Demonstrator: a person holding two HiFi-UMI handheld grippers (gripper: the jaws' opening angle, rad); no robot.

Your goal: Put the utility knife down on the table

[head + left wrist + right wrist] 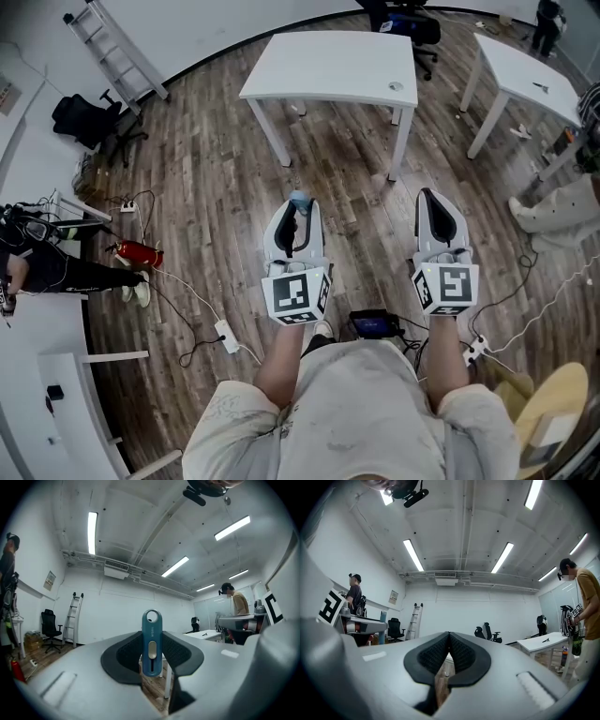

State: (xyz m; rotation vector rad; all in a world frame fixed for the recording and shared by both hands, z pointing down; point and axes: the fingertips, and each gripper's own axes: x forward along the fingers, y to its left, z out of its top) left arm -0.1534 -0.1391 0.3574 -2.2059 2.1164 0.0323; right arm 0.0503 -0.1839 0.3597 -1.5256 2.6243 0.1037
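A teal utility knife (152, 641) with a beige slider and a ring hole at its top stands upright between the black pads of my left gripper (152, 656), which is shut on it. In the head view the left gripper (297, 217) is held level over the wooden floor, and the knife's teal end (299, 200) sticks out past its tips. My right gripper (436, 208) hangs level beside it; its pads (461, 656) meet at the tips with nothing between them. The white table (323, 77) stands ahead of both grippers, some way off.
A second white table (525, 80) stands at the right, a white desk edge (42, 330) at the left. A ladder (117, 52), black office chairs (84, 122), a red extinguisher (139, 253) and cables with power strips (227, 336) lie around. People stand at both sides of the room.
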